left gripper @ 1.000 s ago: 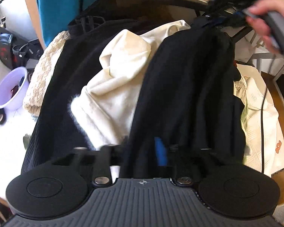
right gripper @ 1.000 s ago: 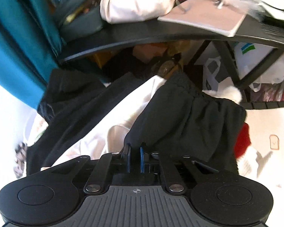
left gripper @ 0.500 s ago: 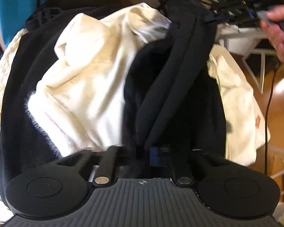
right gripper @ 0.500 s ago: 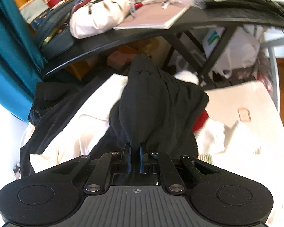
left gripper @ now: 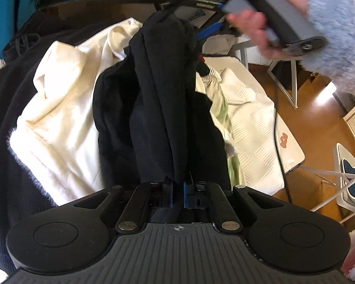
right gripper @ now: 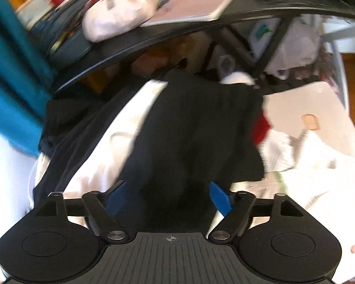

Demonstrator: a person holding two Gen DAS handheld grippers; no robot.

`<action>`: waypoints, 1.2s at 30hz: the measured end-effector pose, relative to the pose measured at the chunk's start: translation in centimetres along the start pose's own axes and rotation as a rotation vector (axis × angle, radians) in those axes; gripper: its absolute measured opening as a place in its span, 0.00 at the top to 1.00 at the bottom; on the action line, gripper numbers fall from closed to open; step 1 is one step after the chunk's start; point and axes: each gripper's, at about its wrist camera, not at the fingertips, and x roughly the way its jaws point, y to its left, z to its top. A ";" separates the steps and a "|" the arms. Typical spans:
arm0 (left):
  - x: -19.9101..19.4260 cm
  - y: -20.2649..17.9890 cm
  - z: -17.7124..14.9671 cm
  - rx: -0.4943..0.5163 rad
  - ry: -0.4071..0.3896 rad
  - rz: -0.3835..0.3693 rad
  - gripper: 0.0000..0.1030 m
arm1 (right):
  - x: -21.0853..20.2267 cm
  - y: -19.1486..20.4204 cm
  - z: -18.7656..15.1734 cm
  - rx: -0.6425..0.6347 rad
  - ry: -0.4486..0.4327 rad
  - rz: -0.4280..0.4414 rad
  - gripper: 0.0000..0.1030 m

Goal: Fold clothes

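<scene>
Black garment point(left gripper: 163, 108) hangs bunched from the left gripper point(left gripper: 177, 189), whose blue pads are clenched on its edge, draping toward twelve o'clock over a cream garment point(left gripper: 59, 108), while the right gripper point(right gripper: 169, 197) stands released, fingers point(right gripper: 221, 198) spread wide.

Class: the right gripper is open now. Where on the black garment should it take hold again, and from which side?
Probably the black garment's free far end, from above. The left gripper pinches the near end, so the cloth runs as one ridge; the right gripper is open.
</scene>
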 end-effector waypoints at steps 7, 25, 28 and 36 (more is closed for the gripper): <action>1.0 0.8 0.0 -0.031 0.010 0.077 0.79 | 0.3 2.0 -1.3 -0.126 0.021 0.005 0.92; 8.4 -1.8 -0.3 0.037 0.093 0.095 0.66 | -4.2 -9.9 -3.7 0.032 0.017 -0.043 0.48; 8.0 -1.0 -0.1 -0.013 0.095 0.091 0.72 | -2.4 -8.8 -2.6 -0.014 0.024 -0.032 0.18; 8.7 -0.9 0.0 -0.093 0.150 0.154 0.46 | 4.0 -5.1 0.0 -0.164 0.085 -0.081 0.01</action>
